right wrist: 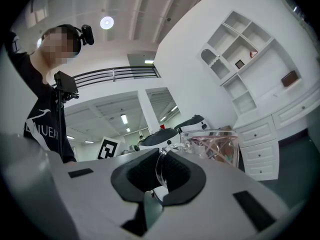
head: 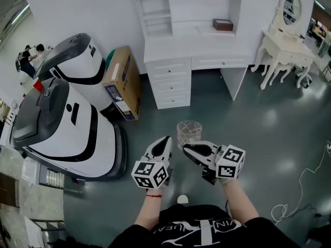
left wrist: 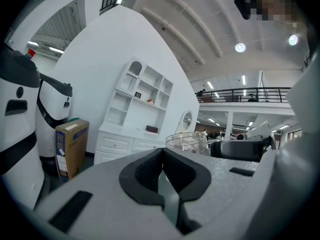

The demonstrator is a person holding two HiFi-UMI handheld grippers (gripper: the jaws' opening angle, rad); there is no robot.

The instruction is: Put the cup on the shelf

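Note:
A clear glass cup (head: 189,132) hangs over the grey floor in front of me. My right gripper (head: 185,149) is shut on the cup's handle (right wrist: 160,167), and the glass body (right wrist: 212,149) stands just beyond the jaws. My left gripper (head: 166,140) is beside it on the left, shut with nothing between its pads (left wrist: 172,176). From the left gripper view the cup (left wrist: 187,141) and the right gripper (left wrist: 240,148) show to the right. The white shelf unit (head: 207,14) with its desk and drawers stands against the far wall, well ahead of both grippers.
Two large white and grey machines (head: 67,128) fill the left side. A cardboard box (head: 124,81) leans beside the drawers. A small brown box (head: 223,25) sits on the desk top. A white dressing table (head: 284,48) stands at the right. A white cable (head: 295,200) lies on the floor.

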